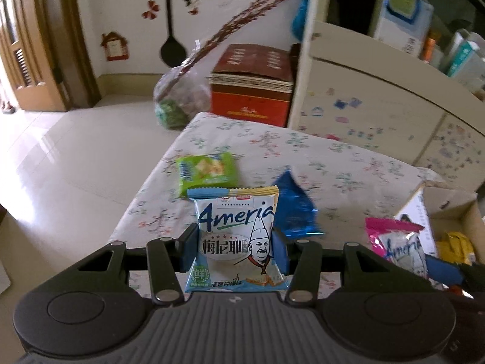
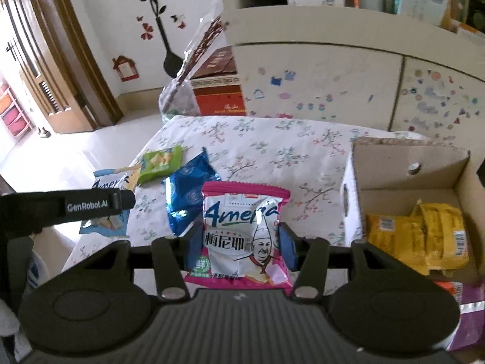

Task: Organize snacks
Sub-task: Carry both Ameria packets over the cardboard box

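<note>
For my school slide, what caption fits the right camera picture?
Right gripper holds a pink Ameria snack pack beside the cardboard box of yellow packs.

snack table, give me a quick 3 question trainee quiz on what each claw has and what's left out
1. True or false: both claws are shut on packets.
2. Which packet does the right claw hold? A blue-edged B pink-edged C green
3. Fill in: the yellow packets lie in the ____.

Key
1. True: the left claw grips the blue-edged packet.
2. B, the pink-edged packet.
3. Box. The green packet and dark blue packet lie on the table.
</note>
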Demonstrator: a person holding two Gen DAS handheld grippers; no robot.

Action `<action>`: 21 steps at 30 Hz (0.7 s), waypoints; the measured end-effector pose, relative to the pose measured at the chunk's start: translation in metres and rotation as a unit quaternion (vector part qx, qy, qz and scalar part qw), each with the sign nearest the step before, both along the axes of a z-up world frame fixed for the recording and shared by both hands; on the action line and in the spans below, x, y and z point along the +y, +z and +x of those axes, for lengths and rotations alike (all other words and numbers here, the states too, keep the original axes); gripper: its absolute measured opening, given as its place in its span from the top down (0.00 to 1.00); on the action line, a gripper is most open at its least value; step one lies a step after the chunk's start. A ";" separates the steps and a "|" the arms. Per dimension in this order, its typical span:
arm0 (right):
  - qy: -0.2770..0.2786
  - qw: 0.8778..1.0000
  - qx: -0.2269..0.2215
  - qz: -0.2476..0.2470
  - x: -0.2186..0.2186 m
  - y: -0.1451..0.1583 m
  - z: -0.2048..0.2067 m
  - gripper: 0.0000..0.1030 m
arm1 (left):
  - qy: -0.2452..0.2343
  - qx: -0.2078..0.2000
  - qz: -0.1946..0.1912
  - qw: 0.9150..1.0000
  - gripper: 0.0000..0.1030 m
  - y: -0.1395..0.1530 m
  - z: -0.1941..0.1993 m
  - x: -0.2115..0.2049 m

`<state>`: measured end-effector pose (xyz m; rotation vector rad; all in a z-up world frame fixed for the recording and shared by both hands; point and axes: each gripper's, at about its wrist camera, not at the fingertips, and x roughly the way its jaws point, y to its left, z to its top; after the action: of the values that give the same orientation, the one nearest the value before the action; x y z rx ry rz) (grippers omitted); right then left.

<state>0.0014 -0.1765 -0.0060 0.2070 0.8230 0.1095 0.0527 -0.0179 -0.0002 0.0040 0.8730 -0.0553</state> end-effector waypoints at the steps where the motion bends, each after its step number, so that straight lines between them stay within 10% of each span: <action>1: -0.003 1.000 0.000 0.001 -0.003 0.001 0.000 0.49 | -0.005 0.000 -0.001 1.000 0.46 0.000 0.000 -0.004; 21: -0.031 0.999 -0.013 -0.002 -0.054 0.017 -0.024 0.49 | -0.091 -0.017 -0.031 0.995 0.46 0.019 -0.023 -0.080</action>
<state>-0.0221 -0.2303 0.0111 0.2259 0.7908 0.0522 0.0298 -0.0976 0.0190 0.0272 0.8345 -0.2520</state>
